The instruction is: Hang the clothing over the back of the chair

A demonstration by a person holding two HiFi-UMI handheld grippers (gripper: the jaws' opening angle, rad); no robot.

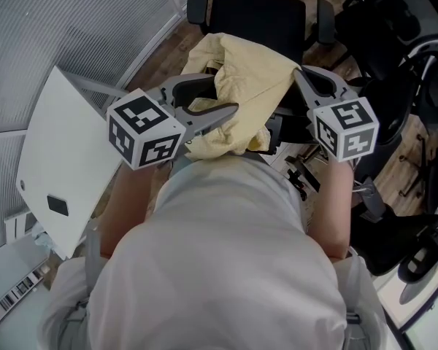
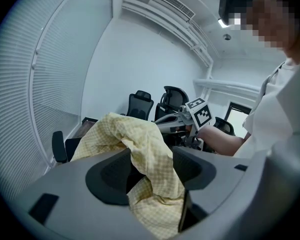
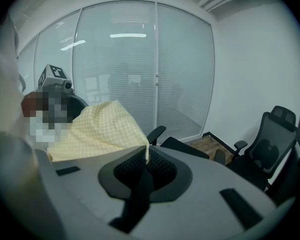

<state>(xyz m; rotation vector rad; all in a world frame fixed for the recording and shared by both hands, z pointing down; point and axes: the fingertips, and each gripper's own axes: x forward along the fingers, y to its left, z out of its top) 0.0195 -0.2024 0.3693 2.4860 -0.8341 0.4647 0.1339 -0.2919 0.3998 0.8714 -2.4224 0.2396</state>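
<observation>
A pale yellow checked garment (image 1: 242, 79) hangs bunched between my two grippers, just in front of a black office chair (image 1: 257, 14) whose seat and two armrests face me. My left gripper (image 1: 230, 111) reaches in from the left and is shut on a thick fold of the garment (image 2: 151, 156). The cloth spills out both sides of its jaws. My right gripper (image 1: 299, 77) comes in from the right and pinches a thin edge of the garment (image 3: 102, 129) between its closed pads (image 3: 146, 160). The chair back is hidden behind the cloth.
A white tabletop (image 1: 62, 159) stands at the left beside a glass wall with blinds (image 1: 66, 20). More black office chairs (image 1: 394, 42) and their wheeled bases (image 1: 416, 254) crowd the right side. Another chair (image 3: 272, 131) shows in the right gripper view.
</observation>
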